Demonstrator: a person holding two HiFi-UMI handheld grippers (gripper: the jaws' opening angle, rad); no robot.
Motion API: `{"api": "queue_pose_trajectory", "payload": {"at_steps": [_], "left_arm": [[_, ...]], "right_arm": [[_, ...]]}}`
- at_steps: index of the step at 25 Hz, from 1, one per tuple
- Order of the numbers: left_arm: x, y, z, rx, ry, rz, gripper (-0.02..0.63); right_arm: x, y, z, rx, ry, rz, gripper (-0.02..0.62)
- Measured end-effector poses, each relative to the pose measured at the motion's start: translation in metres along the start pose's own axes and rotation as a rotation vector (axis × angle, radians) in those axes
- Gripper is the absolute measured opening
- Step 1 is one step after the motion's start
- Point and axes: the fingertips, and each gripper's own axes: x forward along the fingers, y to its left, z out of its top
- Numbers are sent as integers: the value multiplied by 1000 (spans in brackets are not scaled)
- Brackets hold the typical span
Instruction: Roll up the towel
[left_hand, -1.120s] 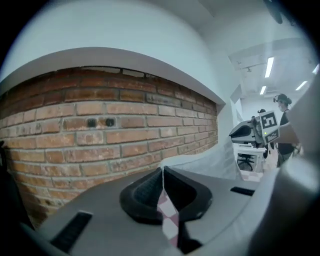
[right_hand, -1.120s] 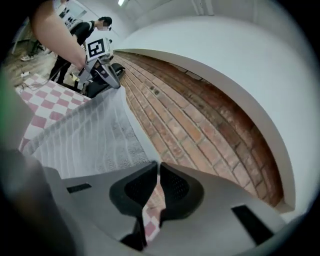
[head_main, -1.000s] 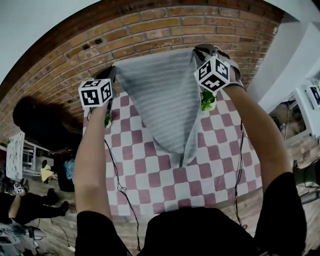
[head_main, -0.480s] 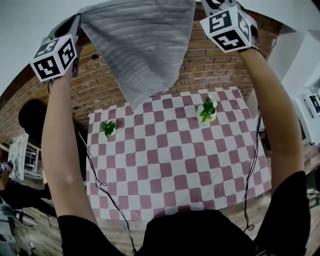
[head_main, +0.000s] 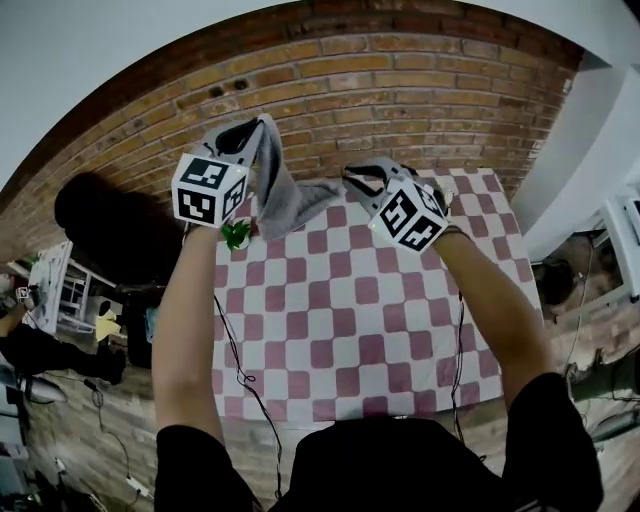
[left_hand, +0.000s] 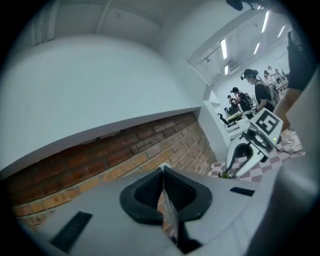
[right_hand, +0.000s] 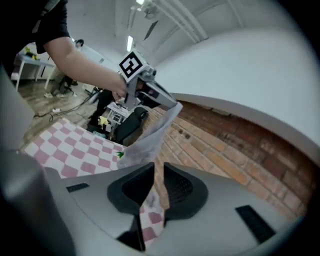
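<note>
Above the far edge of the red-and-white checked tablecloth (head_main: 360, 330), the left gripper (left_hand: 163, 172) clamps a corner of the grey cloth towel (head_main: 288, 192). The towel sags as a bunched band across to the right gripper (right_hand: 156, 168), whose jaws have just been opening slightly with a thin edge pinched between them. Only the head view shows the whole band; each gripper view catches mere slivers of fabric.

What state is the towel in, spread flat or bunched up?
Bunched up: the towel hangs as a narrow crumpled band in the air above the checked table, nowhere laid flat.
</note>
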Motion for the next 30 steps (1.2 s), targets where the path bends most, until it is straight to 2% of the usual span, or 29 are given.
{"api": "queue_pose_trajectory", "payload": {"at_steps": [2,3,6,8,11,13,15,18,19,21,22,24,30], "left_arm": [[0,-14,-7,10,28,-7,8],[-1,-18,-7,15,36,-10,8],[-4,-27,3,29,28,-24,9],[-9,-35,14,46,1,-37,9],[-22,-48,35,76,-44,-58,9],[-29,-55,50,104,-64,-70,9],[-34,-62,62,131,-78,-83,11],[-38,-68,75,158,-90,-94,11],[-39,-69,77,162,-92,-93,11],[-40,-70,77,164,-92,-91,12],[-39,-71,77,161,-90,-92,12],[-36,-71,76,157,-87,-98,12],[-40,-67,80,155,-90,-96,12]], "right_arm": [[9,52,-10,110,-11,57,159],[12,73,-14,166,-15,70,199],[17,122,-21,344,-52,87,255],[15,140,-29,432,-61,52,289],[8,133,-53,508,-28,-76,328],[-1,116,-68,549,-12,-157,328],[-8,104,-78,559,3,-195,328],[-6,102,-78,545,18,-184,324],[-4,105,-74,547,15,-175,299],[-2,118,-67,554,8,-149,206],[-2,126,-65,560,6,-135,195],[0,135,-59,580,1,-121,189],[6,138,-68,643,53,-176,175]]}}
